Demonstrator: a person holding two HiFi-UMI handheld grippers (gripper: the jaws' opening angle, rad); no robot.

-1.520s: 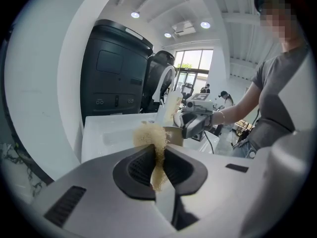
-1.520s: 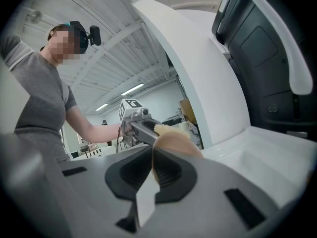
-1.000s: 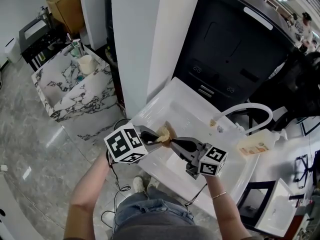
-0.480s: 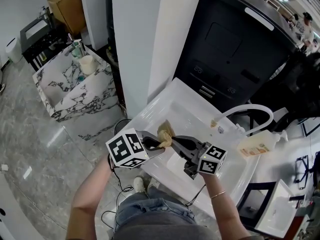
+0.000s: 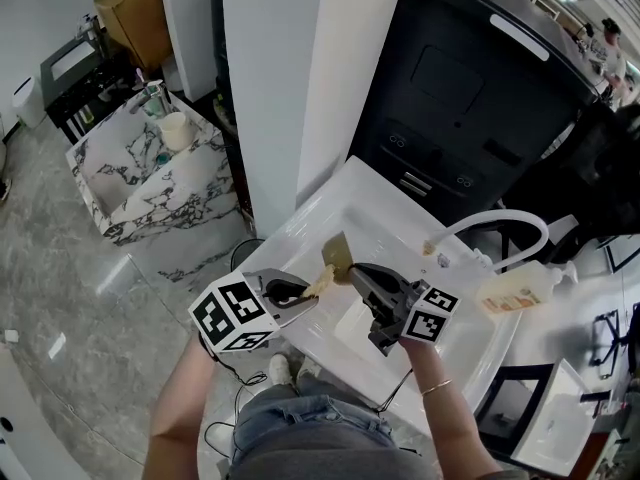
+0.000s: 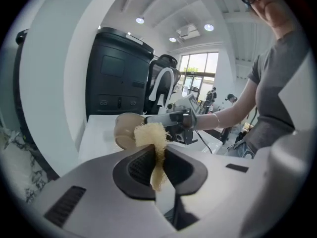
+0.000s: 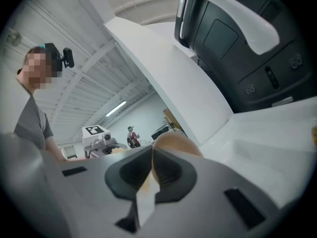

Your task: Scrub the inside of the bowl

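Bowl (image 5: 337, 254) on edge in right gripper (image 5: 353, 271) — mouth toward left gripper's (image 5: 304, 295) scrubber (image 5: 321, 281)

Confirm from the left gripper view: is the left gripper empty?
No, the left gripper has its fingers shut on a pale yellow fibrous scrubbing pad, which sticks out beyond them.

The head camera looked steeply down on the left gripper (image 5: 300, 291) and right gripper (image 5: 357, 273). Each gripper camera rode close behind its own jaws, facing the other's. All shared the bowl (image 5: 338, 251) in the right jaws, beside the left jaws' sponge (image 5: 320, 283).
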